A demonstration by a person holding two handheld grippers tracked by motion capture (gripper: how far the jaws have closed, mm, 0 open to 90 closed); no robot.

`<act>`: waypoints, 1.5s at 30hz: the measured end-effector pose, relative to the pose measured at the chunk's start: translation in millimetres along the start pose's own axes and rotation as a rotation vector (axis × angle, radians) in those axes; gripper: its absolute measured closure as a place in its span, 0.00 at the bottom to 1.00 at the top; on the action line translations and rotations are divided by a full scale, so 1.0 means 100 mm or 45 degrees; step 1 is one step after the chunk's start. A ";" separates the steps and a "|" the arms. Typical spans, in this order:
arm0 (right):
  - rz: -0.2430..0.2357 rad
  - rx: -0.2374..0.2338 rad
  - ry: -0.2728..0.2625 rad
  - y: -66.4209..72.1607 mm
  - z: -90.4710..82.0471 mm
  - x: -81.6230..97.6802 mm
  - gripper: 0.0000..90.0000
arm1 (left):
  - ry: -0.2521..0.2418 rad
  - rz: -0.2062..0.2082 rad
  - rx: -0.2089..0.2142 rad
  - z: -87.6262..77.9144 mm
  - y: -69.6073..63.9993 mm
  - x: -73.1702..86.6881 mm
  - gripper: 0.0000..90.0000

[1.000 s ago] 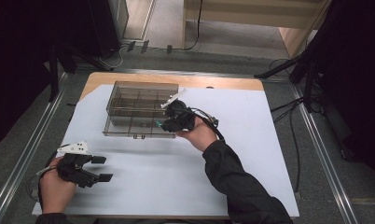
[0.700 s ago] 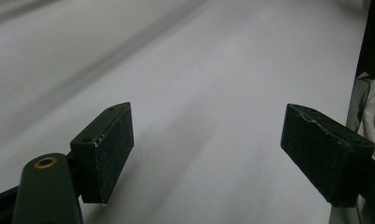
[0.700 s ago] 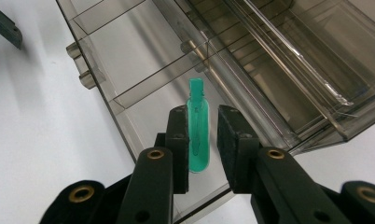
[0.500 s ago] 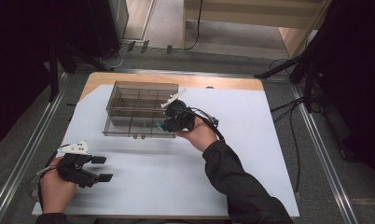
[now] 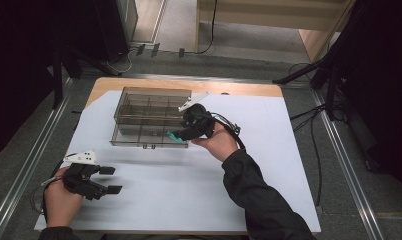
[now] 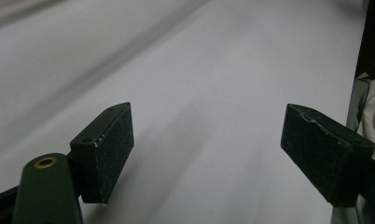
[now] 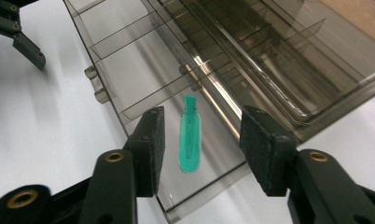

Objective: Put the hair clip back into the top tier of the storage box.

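A clear smoky compartment box (image 5: 120, 109) lies open on the white sheet, its lid folded back. A green clip (image 7: 190, 140) lies in the box's (image 7: 106, 42) near corner compartment. My right gripper (image 7: 203, 114) hovers over that corner (image 5: 181, 132). Its jaws have just been opening; the clip is in line between them, but the pads do not touch it. My left gripper (image 5: 111, 180) rests at the sheet's front left, open, with nothing between its pads (image 6: 108, 149). The left gripper (image 7: 17, 32) also appears far off in the right gripper view.
The white sheet (image 5: 269, 150) covers most of the wooden table (image 5: 239, 89). Metal rails (image 5: 344, 165) run along both sides of the table. Cables (image 5: 314, 145) trail on the floor to the right. Bare sheet lies in front of and to the right of the box.
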State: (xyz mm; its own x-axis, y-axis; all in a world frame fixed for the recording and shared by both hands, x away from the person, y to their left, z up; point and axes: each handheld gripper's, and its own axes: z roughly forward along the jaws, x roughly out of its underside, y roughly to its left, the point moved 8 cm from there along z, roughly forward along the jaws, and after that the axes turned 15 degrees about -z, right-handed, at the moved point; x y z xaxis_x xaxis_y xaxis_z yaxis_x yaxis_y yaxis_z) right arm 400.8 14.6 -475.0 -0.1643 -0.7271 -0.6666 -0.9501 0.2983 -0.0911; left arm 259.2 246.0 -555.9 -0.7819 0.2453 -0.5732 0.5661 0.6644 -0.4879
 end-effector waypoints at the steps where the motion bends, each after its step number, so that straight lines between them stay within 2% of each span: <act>1: 0.005 0.002 -0.004 -0.01 -0.02 0.01 0.56 | 0.002 0.003 0.002 0.00 0.00 0.00 0.20; 5: 0.028 0.006 -0.022 -0.06 -0.08 0.02 0.53 | 0.003 0.007 0.002 0.01 0.00 -0.02 0.20; 9: 0.029 0.046 -0.035 -0.10 -0.11 0.03 0.47 | 0.008 0.007 0.013 0.03 0.01 -0.04 0.20; 15: 0.035 0.065 -0.026 -0.12 -0.14 0.07 0.39 | 0.018 0.003 0.016 0.06 0.02 -0.06 0.20; 17: 0.043 0.078 0.006 -0.13 -0.16 0.11 0.37 | 0.015 0.004 0.014 0.07 0.02 -0.08 0.20; 27: 0.053 0.114 -0.020 -0.19 -0.28 0.15 0.34 | 0.028 0.019 0.021 0.11 0.02 -0.13 0.20; 32: 0.081 0.121 -0.019 -0.23 -0.31 0.21 0.33 | 0.021 0.019 0.033 0.12 0.01 -0.15 0.20; 35: 0.080 0.123 -0.021 -0.24 -0.32 0.24 0.33 | 0.024 0.013 0.033 0.13 0.02 -0.16 0.20; 37: 0.069 0.105 -0.023 -0.25 -0.33 0.26 0.28 | 0.029 0.007 0.031 0.14 0.03 -0.17 0.20; 39: 0.066 0.098 -0.025 -0.25 -0.35 0.29 0.28 | 0.036 0.008 0.033 0.15 0.03 -0.17 0.20; 45: 0.104 0.128 -0.013 -0.34 -0.38 0.40 0.28 | 0.044 0.011 0.040 0.16 0.03 -0.19 0.20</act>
State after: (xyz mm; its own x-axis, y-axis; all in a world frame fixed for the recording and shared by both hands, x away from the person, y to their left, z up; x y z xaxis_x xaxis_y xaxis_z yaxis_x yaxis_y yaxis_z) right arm 416.9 -48.2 -470.4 -0.2370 -0.6915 -0.6824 -0.9022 0.4171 -0.1093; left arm 280.1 232.0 -557.5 -0.7852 0.2755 -0.5546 0.5804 0.6397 -0.5039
